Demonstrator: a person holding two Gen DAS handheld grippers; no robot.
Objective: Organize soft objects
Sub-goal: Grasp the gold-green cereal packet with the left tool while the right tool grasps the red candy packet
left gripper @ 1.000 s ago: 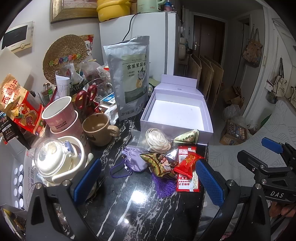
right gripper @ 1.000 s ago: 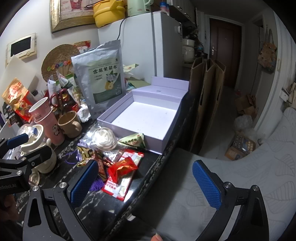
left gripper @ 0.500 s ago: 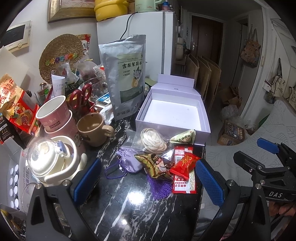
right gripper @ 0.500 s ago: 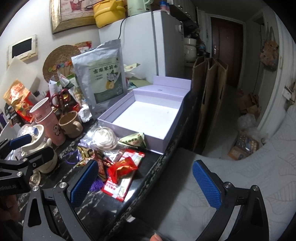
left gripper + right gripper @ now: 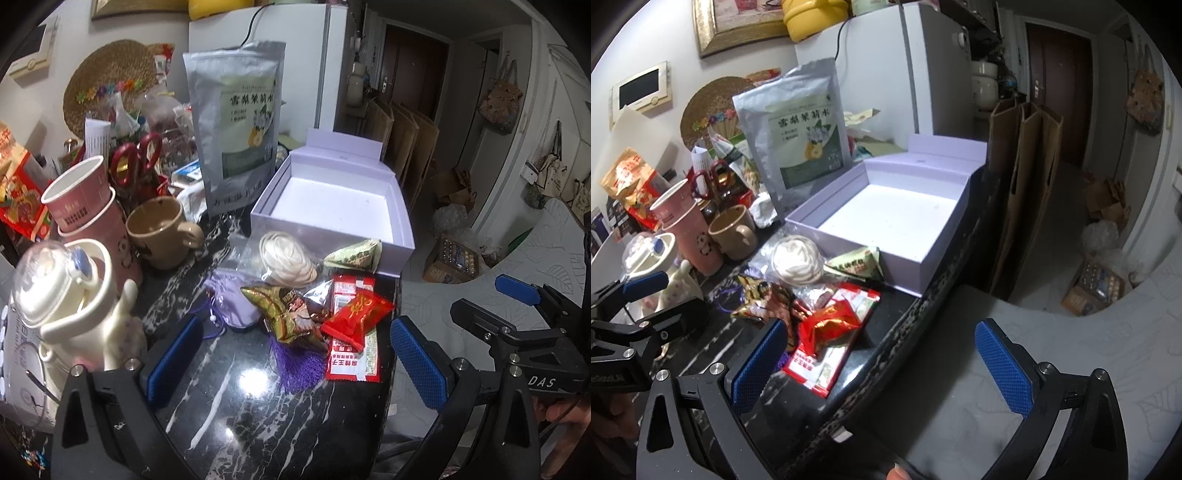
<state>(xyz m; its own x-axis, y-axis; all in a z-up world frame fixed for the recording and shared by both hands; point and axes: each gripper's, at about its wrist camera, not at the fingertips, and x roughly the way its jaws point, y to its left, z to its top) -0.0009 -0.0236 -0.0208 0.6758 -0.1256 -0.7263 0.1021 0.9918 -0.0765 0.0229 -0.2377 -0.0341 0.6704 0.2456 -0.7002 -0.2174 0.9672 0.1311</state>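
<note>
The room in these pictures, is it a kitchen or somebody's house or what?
Probably a small lived-in flat, at a kitchen counter near the entrance. A white fridge stands behind the cluttered black marble counter, mugs and a teapot sit on it, and a dark front door shows down the hall.

The tall silver foil stand-up pouch [image 5: 240, 122] with a green and white label carries large dark Chinese characters, 雪梨茉莉水; the smaller lines under them are too small to read, and the same heading shows on it from the right wrist view [image 5: 801, 125]. The black body of the right tool [image 5: 532, 354], seen from the left wrist camera, bears white letters "DAS". The flat red and white snack packet [image 5: 352, 354] lying on the black marble bench [image 5: 280, 417] has red Chinese print along its near edge, not legible. The upper pink paper cup [image 5: 75, 199] shows a band of pale lettering, unreadable.
</note>
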